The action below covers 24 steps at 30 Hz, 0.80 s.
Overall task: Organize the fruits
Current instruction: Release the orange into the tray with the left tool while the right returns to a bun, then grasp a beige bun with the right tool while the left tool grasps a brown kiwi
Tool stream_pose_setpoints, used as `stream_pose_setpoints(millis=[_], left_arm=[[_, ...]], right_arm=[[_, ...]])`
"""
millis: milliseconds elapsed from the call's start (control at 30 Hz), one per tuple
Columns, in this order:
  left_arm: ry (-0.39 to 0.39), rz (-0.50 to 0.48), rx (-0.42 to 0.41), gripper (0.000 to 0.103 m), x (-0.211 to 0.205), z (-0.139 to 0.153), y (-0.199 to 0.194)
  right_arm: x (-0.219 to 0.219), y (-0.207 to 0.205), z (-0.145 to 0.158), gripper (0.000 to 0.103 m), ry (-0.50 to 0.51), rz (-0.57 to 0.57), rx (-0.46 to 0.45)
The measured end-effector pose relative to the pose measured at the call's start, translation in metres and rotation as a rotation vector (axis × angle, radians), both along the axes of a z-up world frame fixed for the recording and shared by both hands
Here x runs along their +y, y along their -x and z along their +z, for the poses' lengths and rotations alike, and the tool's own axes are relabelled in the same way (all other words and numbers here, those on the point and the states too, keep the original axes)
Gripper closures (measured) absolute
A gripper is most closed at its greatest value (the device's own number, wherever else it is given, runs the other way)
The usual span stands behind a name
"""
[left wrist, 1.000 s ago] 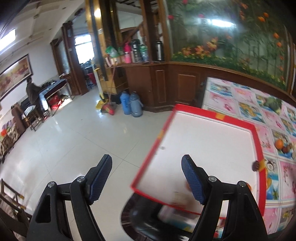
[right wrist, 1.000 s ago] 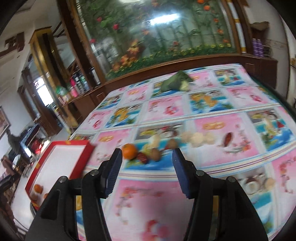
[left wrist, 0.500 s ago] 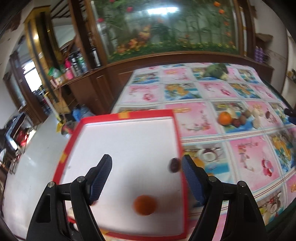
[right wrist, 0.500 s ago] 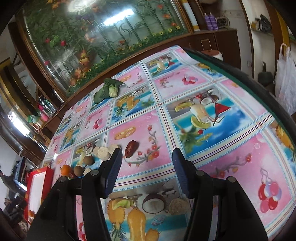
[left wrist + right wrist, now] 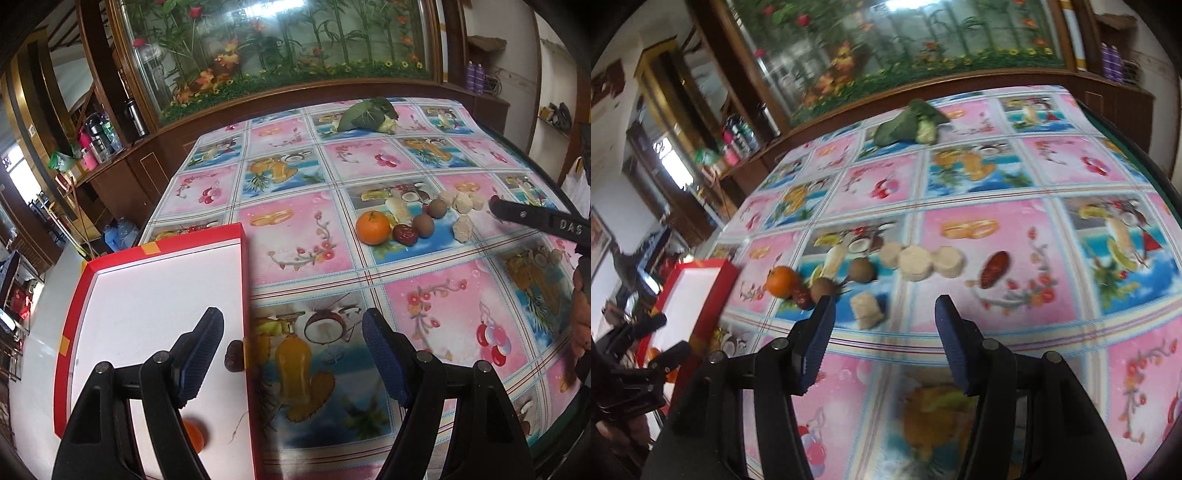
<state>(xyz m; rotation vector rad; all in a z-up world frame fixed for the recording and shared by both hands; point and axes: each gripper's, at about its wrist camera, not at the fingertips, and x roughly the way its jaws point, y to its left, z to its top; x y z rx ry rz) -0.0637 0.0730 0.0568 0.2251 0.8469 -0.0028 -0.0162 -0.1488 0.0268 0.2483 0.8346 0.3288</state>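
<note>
Fruit lies in a loose cluster on a glossy tablecloth (image 5: 295,243) printed with pink and blue fruit squares. From the left wrist view, the red-rimmed tray (image 5: 242,280) with its flat white floor sits at the cloth's left edge, patched with orange tape. The left gripper (image 5: 293,350) hangs over the tray's right rim, its ribbed blue pads spread wide and holding nothing. Just inside that rim rests a wrinkled dark date (image 5: 233,355); nearer the camera a round tangerine (image 5: 194,435) is half hidden behind the left finger. Well beyond the tray, a smooth orange (image 5: 372,227) touches a shrivelled red date (image 5: 405,235), with two brown round fruits (image 5: 423,225) and several pale, rough lumps (image 5: 464,201) just beside them. A black finger of the right gripper (image 5: 535,218) reaches in over the pale lumps. A green leafy vegetable (image 5: 364,114) lies far from the tray. From the right wrist view, somewhat blurred, the right gripper (image 5: 882,317) is likewise spread and empty, hovering near a pale ribbed chunk (image 5: 866,310). Away from the tray lie three cream discs (image 5: 918,262) and a lone red date (image 5: 993,267); the left gripper's black frame (image 5: 646,354) shows beside the tray (image 5: 713,295).
</note>
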Motion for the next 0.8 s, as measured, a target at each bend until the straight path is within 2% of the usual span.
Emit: stream_pose_setpoints(millis=[100,167,267,367,500,667,800], left_arm=[[-0.005,0.004,-0.002,0.026,0.0,0.001,-0.004],[-0.003,0.012,0.001,0.026,0.001,0.0,-0.007],[0.005,0.018,0.01,0.026,0.001,-0.001,-0.012],[0.022,0.01,0.018,0.026,-0.004,-0.002,-0.018],[0.048,-0.047,-0.006,0.026,-0.022,0.001,-0.033],[0.067,-0.184,-0.068,0.026,-0.06,0.001,-0.06],[0.057,-0.31,-0.052,0.026,-0.09,-0.012,-0.082]], right_arm=[[0.021,-0.011,-0.009,0.051,0.054,0.036,0.029],[0.033,-0.018,-0.014,0.069,0.104,0.047,0.039],[0.044,-0.026,-0.024,0.082,0.186,0.056,0.056],[0.034,-0.023,-0.02,0.082,0.174,0.031,0.038],[-0.005,-0.024,-0.006,0.082,0.07,-0.078,0.011],[-0.028,-0.025,-0.003,0.082,0.012,-0.154,0.029],[-0.032,-0.025,-0.001,0.083,0.017,-0.175,0.025]])
